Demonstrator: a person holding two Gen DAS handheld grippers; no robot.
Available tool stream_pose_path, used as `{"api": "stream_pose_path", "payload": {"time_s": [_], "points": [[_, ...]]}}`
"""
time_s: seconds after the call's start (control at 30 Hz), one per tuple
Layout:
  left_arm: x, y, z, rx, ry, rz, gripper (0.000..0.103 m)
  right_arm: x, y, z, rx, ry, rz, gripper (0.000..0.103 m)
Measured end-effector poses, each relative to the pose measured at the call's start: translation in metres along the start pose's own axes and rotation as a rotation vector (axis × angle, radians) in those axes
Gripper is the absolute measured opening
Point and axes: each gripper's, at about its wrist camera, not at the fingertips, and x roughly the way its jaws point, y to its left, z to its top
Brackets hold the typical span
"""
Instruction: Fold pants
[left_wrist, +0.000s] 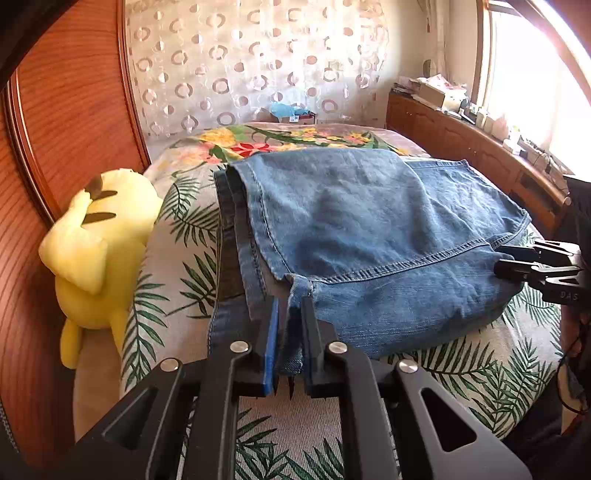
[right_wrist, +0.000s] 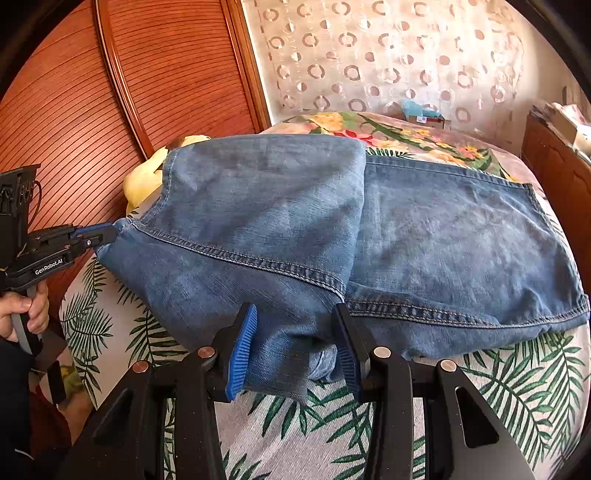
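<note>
Lying across the middle of both frames, the faded blue denim pants (left_wrist: 369, 236) rest on a leaf-and-flower printed cotton bedspread (left_wrist: 461, 365), one part doubled over another so that double-stitched seams and a hem edge run across the soft, mottled cloth.

From the left wrist view, the left gripper (left_wrist: 290, 314), black with a ribbed blue pad, stands at lower centre with its fingers narrowed on a bunched corner of denim that hangs between them. At the right edge of that frame the right gripper (left_wrist: 517, 262) meets the pants' far corner, though its grip is hard to read there. A plump yellow plush toy (left_wrist: 96, 254) leans against the ribbed reddish wooden headboard (left_wrist: 74, 110) at left, fully visible only here.

The right wrist view shows the right gripper (right_wrist: 295, 332) at lower centre, fingers set moderately apart and pressing a thick fold of denim between blue pads. At middle left the left gripper (right_wrist: 107, 234) pinches the seam corner, and a bare hand (right_wrist: 26, 314) grips its handle.
</note>
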Motion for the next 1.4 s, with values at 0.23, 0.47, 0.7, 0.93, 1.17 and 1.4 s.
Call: {"api": "stream_pose_path", "payload": {"time_s": [0.23,0.47,0.7,0.93,1.17,1.4], "points": [[-0.014,-0.015,0.008,0.020,-0.047,-0.041,0.053,-0.016,-0.009,-0.006,0.031,-0.031,0.001,0.044],[-0.018,-0.050,0.020,0.048,-0.085,-0.100,0.085,-0.040,-0.031,-0.018,0.073,-0.074,-0.056,0.044],[-0.003,-0.087,0.025,0.079,-0.075,-0.154,0.085,-0.060,-0.068,-0.033,0.132,-0.096,-0.134,0.044],[0.014,-0.115,0.023,0.106,-0.043,-0.182,0.085,-0.077,-0.104,-0.045,0.188,-0.104,-0.238,0.044],[0.026,-0.130,0.015,0.123,-0.013,-0.207,0.085,-0.081,-0.140,-0.050,0.253,-0.089,-0.317,0.046],[0.043,-0.135,0.003,0.132,0.013,-0.194,0.085,-0.078,-0.174,-0.041,0.323,-0.066,-0.323,0.048]]}}
